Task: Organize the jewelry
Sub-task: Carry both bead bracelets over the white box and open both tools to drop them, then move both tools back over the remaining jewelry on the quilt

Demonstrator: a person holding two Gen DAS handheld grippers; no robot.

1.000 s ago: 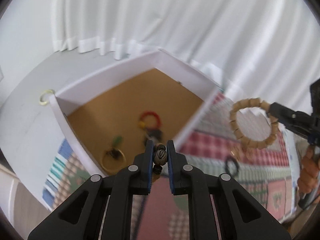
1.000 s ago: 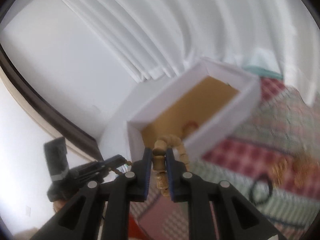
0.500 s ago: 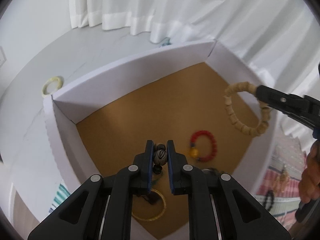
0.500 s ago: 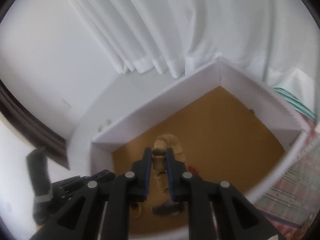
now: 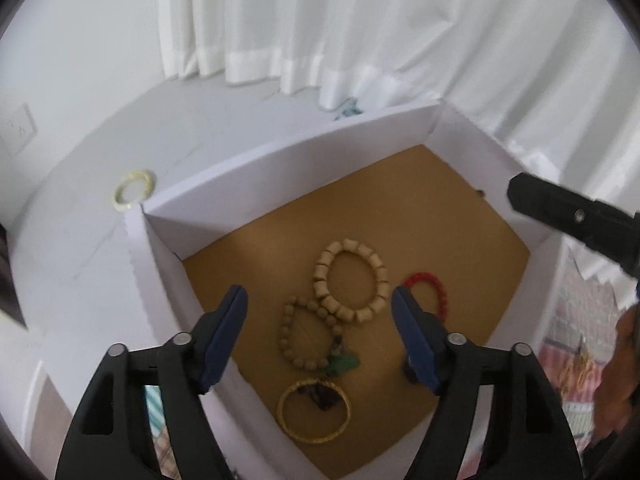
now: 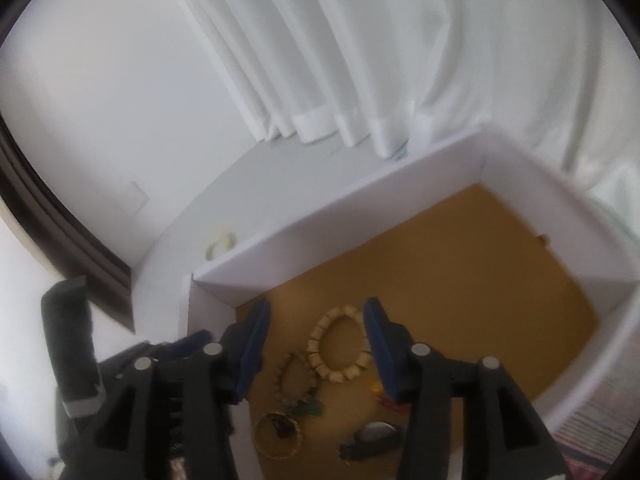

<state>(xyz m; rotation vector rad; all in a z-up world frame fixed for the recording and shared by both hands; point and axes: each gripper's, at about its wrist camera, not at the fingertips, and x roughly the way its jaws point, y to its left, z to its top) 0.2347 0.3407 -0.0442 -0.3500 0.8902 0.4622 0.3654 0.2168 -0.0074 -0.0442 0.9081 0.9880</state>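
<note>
From the left wrist camera, the left tool [image 5: 319,336] reaches forward over a white-walled box [image 5: 280,168] with a brown cardboard floor. Its two blue-padded jaws are spreading apart, with nothing pressed between them; the jewelry lies on the box floor below the gap.

Nearest, at 6 o'clock from the middle of the view, lies a thin gold bangle [image 5: 314,410] with something small and dark inside its ring. Just beyond it sits a bracelet of small round tan beads [image 5: 310,334] with a green charm at its near end. Touching its far side, at about 1 o'clock from it, is a bracelet of chunky pale wooden beads [image 5: 351,278]. Beside that, at 3 o'clock, a red bead bracelet [image 5: 430,288] shows partly behind the right jaw.

Farther off, at 10 o'clock outside the box, a pale yellow ring [image 5: 134,194] rests on the white worktop [image 5: 80,216]. White curtains [image 5: 360,20] hang behind.

The right tool [image 6: 317,348] enters the left view at 3 o'clock as a dark arm. In its own camera its blue jaws are also opening, gripping nothing, with the pale wooden bracelet lying loose on the box floor between and below them. The right view is blurred; a dark object near its bottom edge cannot be identified.
</note>
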